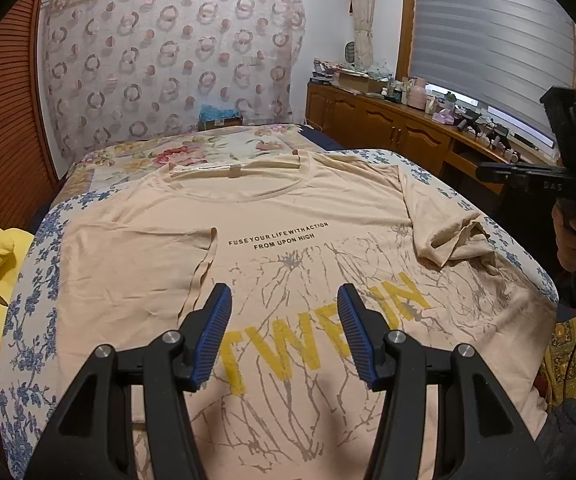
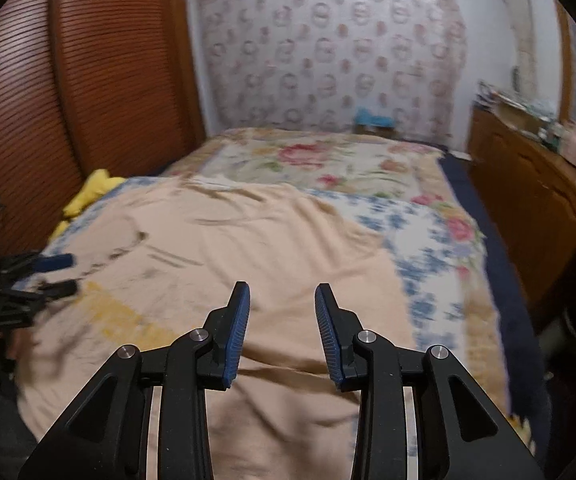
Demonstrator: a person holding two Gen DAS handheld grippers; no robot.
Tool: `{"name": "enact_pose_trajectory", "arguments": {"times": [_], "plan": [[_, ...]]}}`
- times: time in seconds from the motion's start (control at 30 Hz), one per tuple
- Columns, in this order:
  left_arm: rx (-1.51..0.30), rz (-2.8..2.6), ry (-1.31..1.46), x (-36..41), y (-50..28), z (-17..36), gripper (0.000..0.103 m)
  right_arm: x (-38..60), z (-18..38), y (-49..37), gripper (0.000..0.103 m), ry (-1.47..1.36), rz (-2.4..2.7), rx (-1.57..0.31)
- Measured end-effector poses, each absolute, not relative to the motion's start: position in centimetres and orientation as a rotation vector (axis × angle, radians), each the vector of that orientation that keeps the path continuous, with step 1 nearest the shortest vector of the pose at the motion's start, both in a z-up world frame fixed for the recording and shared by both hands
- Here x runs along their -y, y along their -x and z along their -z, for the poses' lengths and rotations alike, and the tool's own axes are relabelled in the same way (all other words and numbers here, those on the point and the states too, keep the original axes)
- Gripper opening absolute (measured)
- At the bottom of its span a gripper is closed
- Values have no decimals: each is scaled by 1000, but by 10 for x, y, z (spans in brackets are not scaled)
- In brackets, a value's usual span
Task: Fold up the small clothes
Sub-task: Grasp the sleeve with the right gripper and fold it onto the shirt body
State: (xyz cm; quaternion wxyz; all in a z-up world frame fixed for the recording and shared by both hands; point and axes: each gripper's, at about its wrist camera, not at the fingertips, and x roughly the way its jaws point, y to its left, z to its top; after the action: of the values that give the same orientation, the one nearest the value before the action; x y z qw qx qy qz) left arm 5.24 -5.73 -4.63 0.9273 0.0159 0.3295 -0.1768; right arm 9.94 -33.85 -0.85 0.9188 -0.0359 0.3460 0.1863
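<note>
- Bedroom: a bed [image 1: 36, 280] under a blue-and-white floral cover, slatted wooden doors to the left, a wooden sideboard [image 1: 388, 128] to the right.
- The beige cotton T-shirt with yellow lettering [image 1: 288, 240] lies flat, face up, on the bed, collar at the far end; long axis runs away from both tools.
- Its right sleeve [image 1: 448, 236] lies rumpled and folded inward.
- Left tool [image 1: 284, 332]: jaws apart, empty, hovering over the chest print.
- Right tool [image 2: 282, 332]: jaws partly apart, holding nothing, above the shirt's right side; judged the nearer to that sleeve.
</note>
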Motion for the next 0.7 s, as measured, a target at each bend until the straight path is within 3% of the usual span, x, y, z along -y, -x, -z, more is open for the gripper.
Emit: {"name": "enact_pose_trajectory", "arguments": {"times": [0.63, 0.7], "plan": [[-683, 371, -35, 66, -50, 47, 54, 319, 74, -118, 32, 210, -420, -919], [-683, 371, -34, 65, -50, 47, 54, 317, 75, -120, 10, 236, -434, -925]]}}
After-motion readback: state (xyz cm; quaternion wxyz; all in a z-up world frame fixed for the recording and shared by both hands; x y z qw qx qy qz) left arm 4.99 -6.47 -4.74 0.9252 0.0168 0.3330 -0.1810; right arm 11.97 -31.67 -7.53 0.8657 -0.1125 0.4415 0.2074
